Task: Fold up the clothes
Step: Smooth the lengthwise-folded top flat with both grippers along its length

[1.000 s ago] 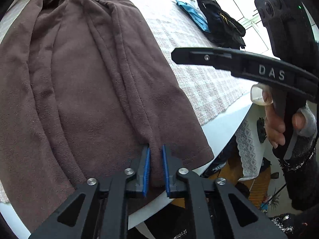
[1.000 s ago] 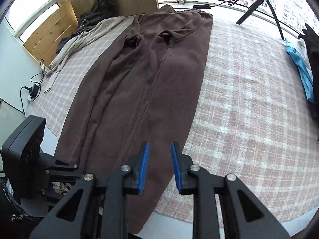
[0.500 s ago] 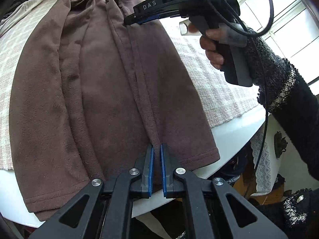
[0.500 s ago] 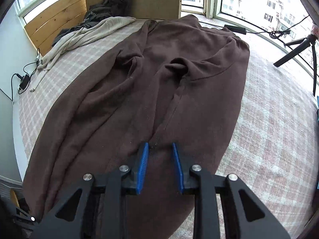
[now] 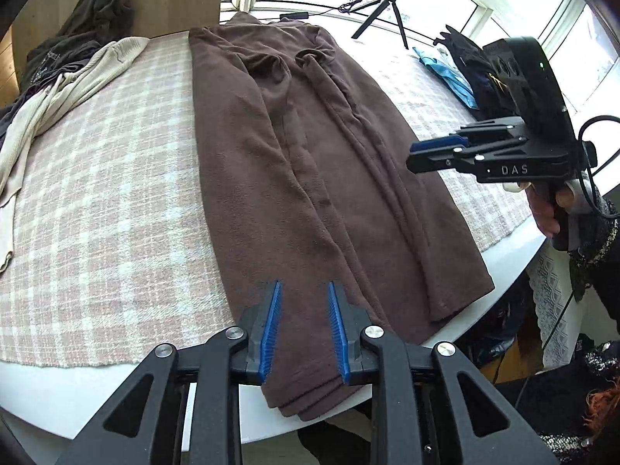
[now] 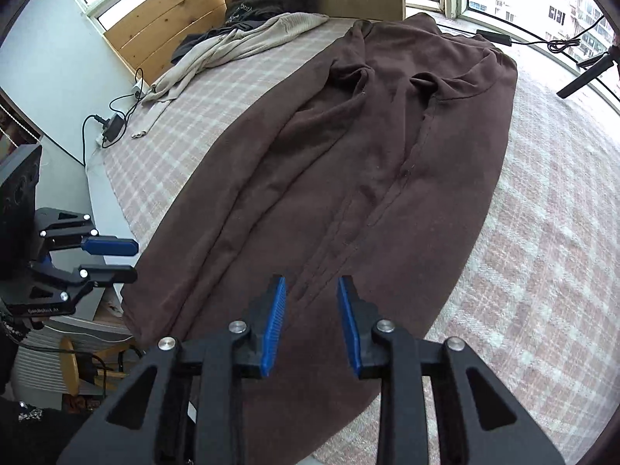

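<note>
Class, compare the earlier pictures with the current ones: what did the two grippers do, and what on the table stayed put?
The left gripper was nearly shut at the hem of the brown garment; its jaws are now opening, nothing pinched, and it has pulled back towards the table edge. The right gripper moved in over the garment, open. The garment, the beige top and the checked cloth stayed as they were.
</note>
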Available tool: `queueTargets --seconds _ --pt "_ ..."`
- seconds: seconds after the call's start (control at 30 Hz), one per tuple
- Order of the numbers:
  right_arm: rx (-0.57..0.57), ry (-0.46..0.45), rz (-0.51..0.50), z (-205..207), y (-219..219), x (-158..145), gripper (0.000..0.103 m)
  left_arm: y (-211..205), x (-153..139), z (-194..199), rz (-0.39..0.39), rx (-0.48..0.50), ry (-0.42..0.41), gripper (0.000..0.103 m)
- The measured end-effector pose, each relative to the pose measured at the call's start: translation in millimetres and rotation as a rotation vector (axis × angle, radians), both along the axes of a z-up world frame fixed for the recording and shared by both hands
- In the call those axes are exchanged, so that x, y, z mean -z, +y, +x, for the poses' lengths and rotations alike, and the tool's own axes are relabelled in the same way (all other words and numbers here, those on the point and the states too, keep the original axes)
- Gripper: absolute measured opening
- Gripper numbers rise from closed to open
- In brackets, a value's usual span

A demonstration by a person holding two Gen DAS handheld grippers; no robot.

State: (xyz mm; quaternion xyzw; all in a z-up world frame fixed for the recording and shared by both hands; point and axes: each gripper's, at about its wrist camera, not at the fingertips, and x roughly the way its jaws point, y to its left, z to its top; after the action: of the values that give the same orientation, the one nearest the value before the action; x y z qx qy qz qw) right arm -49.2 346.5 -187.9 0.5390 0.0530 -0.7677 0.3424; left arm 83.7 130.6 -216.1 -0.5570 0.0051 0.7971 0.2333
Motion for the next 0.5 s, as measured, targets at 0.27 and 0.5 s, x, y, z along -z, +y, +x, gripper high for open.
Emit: queueTargets --seconds 0.27,0.5 --pt "-0.037 0.064 -0.044 -95 -137 -15 0.028 14 27 10 0.017 0.081 -0.034 0.024" --pt "-0.041 -0.032 0.061 -108 -162 31 0.022 -9 19 16 0.082 0.087 -0.049 0.024"
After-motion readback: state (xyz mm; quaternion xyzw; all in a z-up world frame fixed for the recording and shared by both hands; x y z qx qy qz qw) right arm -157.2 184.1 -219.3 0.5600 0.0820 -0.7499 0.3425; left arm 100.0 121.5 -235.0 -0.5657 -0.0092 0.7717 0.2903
